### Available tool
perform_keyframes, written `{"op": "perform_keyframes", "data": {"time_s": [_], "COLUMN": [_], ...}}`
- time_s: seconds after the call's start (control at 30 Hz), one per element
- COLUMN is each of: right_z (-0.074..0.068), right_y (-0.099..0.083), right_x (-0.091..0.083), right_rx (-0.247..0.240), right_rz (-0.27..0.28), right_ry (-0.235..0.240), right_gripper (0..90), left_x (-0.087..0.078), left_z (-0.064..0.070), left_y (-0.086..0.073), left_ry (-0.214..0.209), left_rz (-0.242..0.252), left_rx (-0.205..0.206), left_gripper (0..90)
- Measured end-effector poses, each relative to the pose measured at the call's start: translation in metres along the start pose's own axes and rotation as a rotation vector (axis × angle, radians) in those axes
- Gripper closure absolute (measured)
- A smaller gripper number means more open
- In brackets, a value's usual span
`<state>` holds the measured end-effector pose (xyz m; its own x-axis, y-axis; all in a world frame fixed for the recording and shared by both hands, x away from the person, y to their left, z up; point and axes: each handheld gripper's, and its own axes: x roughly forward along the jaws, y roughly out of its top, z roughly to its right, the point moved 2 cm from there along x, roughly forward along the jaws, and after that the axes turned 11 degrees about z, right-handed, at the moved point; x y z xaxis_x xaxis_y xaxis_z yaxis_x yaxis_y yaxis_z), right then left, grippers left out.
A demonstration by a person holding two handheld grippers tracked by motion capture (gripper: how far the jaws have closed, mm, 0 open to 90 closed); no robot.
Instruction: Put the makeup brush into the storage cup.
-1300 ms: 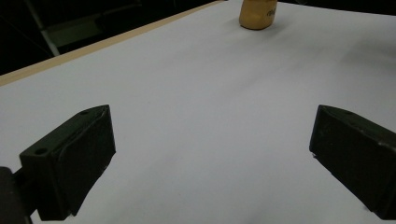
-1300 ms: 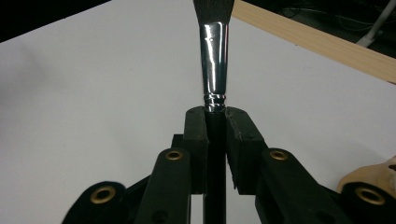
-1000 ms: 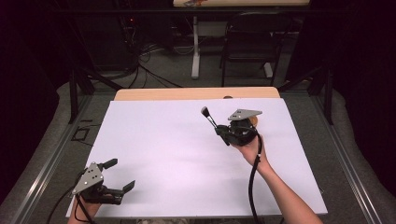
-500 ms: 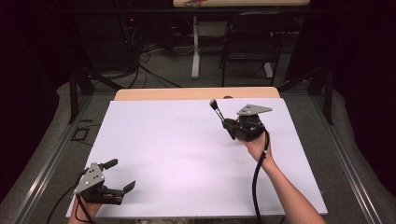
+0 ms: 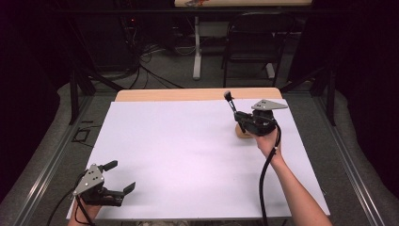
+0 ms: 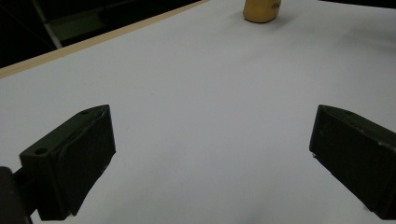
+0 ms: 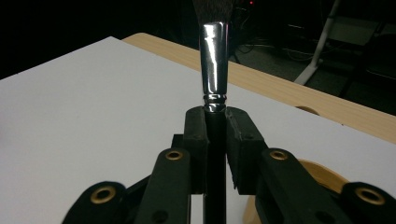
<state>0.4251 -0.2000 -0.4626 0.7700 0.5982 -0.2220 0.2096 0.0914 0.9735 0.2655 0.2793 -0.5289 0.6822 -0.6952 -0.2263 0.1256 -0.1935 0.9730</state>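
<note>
White table sheet (image 5: 188, 150) bare mid-span, right tool (image 5: 240, 118) clamping brush (image 5: 230, 101) near far edge, left tool (image 5: 120, 176) apart

My right gripper (image 5: 239, 117) sits in the upper right of the high view, above a holder (image 5: 244, 133) on the table (image 5: 188, 141), with 1 brush (image 7: 214, 60) rising between its jaws. My left gripper (image 5: 119, 178) rests at the lower left, well apart.

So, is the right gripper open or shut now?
Shut: the right gripper clamps the brush handle between both jaws, bristles pointing up.
</note>
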Motion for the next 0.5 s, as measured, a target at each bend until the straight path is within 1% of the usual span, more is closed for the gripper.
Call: {"op": "perform_keyframes", "data": {"time_s": [0.07,0.13,0.17,0.23,0.3,0.4,0.5], "right_z": [0.002,0.008,0.008,0.011,0.014,0.018,0.019], "right_y": [0.0,0.001,0.001,0.003,0.004,0.005,0.005], "right_x": [-0.001,-0.003,-0.003,-0.005,-0.006,-0.007,-0.007], "right_rx": [0.002,0.007,0.007,0.015,0.014,0.011,0.008], "right_rz": [0.004,0.017,0.017,0.026,0.038,0.05,0.05], "right_ry": [-0.003,-0.018,-0.018,-0.029,-0.037,-0.049,-0.055], "right_gripper": [79.2,79.2,79.2,79.2,79.2,79.2,79.2], "left_x": [0.001,0.001,0.0,-0.001,-0.001,0.0,0.0], "left_z": [0.001,0.002,0.001,0.001,0.0,0.001,0.001], "left_y": [0.0,0.0,0.0,0.0,0.0,0.0,0.0], "left_ry": [-0.004,-0.002,-0.005,0.004,0.002,-0.004,-0.004], "left_rz": [-0.007,-0.01,-0.007,-0.007,-0.004,-0.005,-0.007], "left_rx": [0.005,0.008,0.009,0.005,0.0,0.008,0.008], "left_gripper": [0.4,0.4,0.4,0.4,0.5,0.4,0.4]}}
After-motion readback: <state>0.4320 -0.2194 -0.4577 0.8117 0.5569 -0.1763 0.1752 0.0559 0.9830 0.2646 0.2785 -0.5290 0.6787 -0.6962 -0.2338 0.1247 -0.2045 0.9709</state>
